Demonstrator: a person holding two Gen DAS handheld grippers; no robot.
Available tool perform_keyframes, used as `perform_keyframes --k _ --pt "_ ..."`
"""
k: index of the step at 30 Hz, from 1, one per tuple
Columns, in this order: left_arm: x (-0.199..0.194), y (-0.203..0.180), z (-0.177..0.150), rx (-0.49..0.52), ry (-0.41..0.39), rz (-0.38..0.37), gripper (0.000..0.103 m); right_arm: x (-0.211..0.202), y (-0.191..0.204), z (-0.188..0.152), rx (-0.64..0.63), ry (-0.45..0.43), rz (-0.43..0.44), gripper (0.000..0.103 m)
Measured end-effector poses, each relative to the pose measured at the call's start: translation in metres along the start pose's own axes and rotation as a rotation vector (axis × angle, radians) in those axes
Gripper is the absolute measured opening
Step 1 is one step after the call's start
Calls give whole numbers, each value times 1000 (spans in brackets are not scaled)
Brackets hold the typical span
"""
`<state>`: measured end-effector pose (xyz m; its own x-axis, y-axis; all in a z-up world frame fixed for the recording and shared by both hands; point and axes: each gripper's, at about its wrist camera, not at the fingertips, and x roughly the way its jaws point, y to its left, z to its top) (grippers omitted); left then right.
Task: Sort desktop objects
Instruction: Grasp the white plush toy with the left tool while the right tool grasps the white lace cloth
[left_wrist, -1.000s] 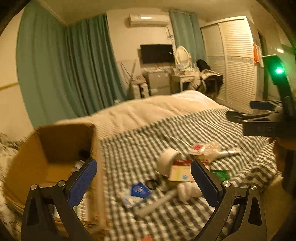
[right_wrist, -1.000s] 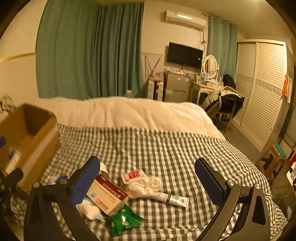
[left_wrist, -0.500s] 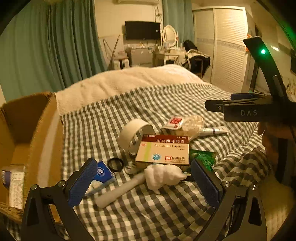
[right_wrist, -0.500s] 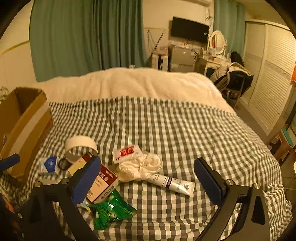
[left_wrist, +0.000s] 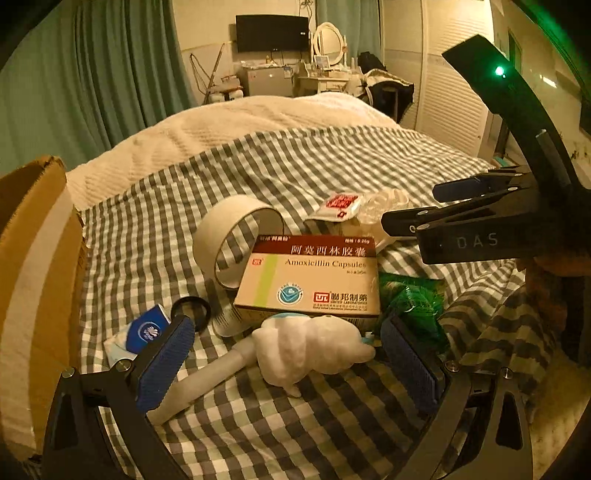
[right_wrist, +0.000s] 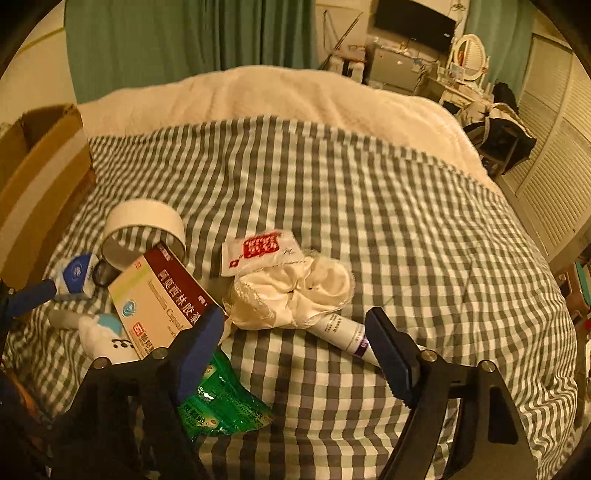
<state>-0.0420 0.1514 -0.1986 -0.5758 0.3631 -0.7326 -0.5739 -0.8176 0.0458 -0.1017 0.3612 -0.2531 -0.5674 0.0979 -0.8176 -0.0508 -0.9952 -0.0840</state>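
Clutter lies heaped on the checked bedspread (right_wrist: 369, 206): a medicine box (left_wrist: 310, 277) leans on a tape roll (left_wrist: 236, 240), with a white plush toy (left_wrist: 310, 347) just below it. The left gripper (left_wrist: 288, 365) hangs over that toy, jaws wide apart and touching nothing. The right gripper (right_wrist: 295, 354) has closing jaws with nothing pressed between them; a white tube (right_wrist: 343, 332) and a crumpled white cloth (right_wrist: 295, 288) lie beyond its fingertips. A green packet (right_wrist: 221, 402) sits beneath its left finger. A cardboard box (left_wrist: 33, 258) stands at the left.

The left claw (left_wrist: 286, 363) spreads wide across the bottom of its frame, nothing pinched. The right claw (right_wrist: 295, 349), lower centre, is closing with nothing between its blue pads (right_wrist: 201, 352).
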Motion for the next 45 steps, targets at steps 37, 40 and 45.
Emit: perform_keyframes --k 37,40,45 --pt "-5 1 -1 15 -34 -41 76 15 -5 3 57 36 -31 13" --pt "-15 2 3 16 -61 -39 76 4 -8 4 83 5 -39 12" --pt "-35 4 10 10 -115 -38 76 -17 -11 4 123 -61 -63 11"
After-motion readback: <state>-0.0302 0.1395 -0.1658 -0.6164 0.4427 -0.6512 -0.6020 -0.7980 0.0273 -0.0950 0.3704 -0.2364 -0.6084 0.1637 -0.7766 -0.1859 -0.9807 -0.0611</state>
